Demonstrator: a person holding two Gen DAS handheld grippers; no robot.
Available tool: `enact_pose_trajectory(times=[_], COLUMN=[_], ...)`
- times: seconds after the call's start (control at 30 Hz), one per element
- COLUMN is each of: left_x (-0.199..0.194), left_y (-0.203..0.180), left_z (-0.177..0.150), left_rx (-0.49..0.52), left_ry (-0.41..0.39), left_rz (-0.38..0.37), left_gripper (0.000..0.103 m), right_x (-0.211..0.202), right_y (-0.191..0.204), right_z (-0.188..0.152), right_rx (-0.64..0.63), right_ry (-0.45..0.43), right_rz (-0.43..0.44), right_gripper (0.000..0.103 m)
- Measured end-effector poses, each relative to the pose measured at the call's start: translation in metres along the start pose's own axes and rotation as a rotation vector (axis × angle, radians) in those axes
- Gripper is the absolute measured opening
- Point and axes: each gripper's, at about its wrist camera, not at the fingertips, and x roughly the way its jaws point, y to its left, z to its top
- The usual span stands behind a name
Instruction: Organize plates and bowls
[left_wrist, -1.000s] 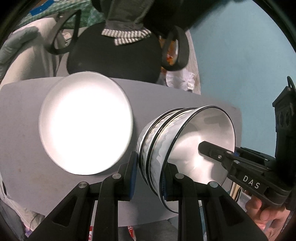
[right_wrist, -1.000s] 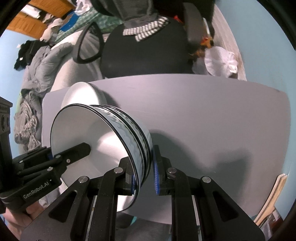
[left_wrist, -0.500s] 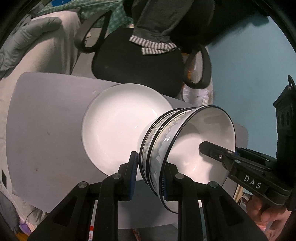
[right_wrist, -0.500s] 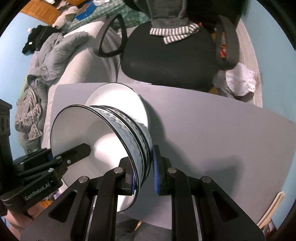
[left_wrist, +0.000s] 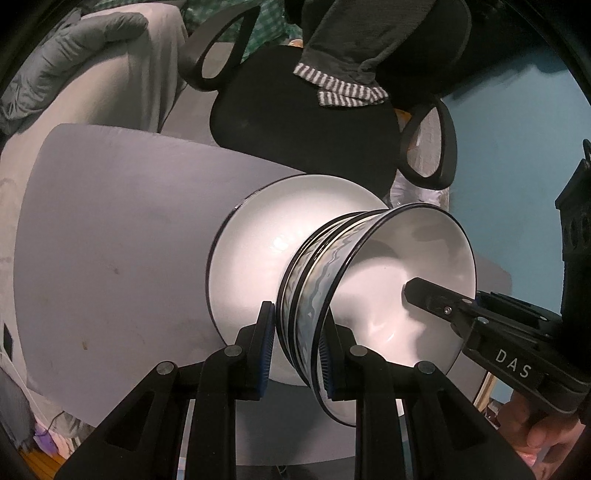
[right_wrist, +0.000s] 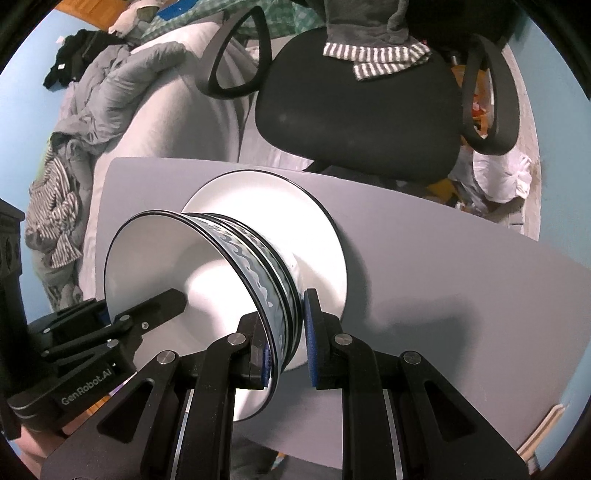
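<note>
A stack of nested bowls with black rims and a blue wave band is held between both grippers, over a white plate on the grey table. My left gripper is shut on the stack's rim on one side. My right gripper is shut on the rim on the opposite side, and its finger shows inside the top bowl in the left wrist view. In the right wrist view the bowl stack sits at or just above the plate; contact is hidden.
A black office chair with a grey striped garment stands behind the table's far edge. A bed with grey bedding lies to the far left. A blue wall is on the right.
Both grippers carried the bowl stack over the white plate and lowered it toward the plate's middle. The grips on the rim have not changed.
</note>
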Motion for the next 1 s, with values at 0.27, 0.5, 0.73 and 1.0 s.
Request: enact_pose_trajectory(times=[0.27,0.5,0.73,1.0], left_x=[0.007,0.009,0.011,0.007], left_y=[0.005,0.006,0.006,0.009], left_z=[0.005,0.006,0.006,0.004], left_rx=[-0.012,-0.01,0.012,0.034], left_ry=[0.024,0.027,0.023,-0.009], left_rz=[0.016,0.014,0.004,0.078], left_gripper=[0.021,0.022,0.024,0.054], right_x=[0.012,0.015,0.017,0.015], right_y=[0.005,0.008,0.012,0.012], right_z=[0.01,0.013,0.013,0.012], right_rx=[-0.001,-0.011,-0.023,-0.033], right_ry=[0.024,0.03,0.02,-0.011], right_rz=[-0.005,-0.014,-0.027,-0.078], right_gripper=[0.016,0.017,0.018,0.035])
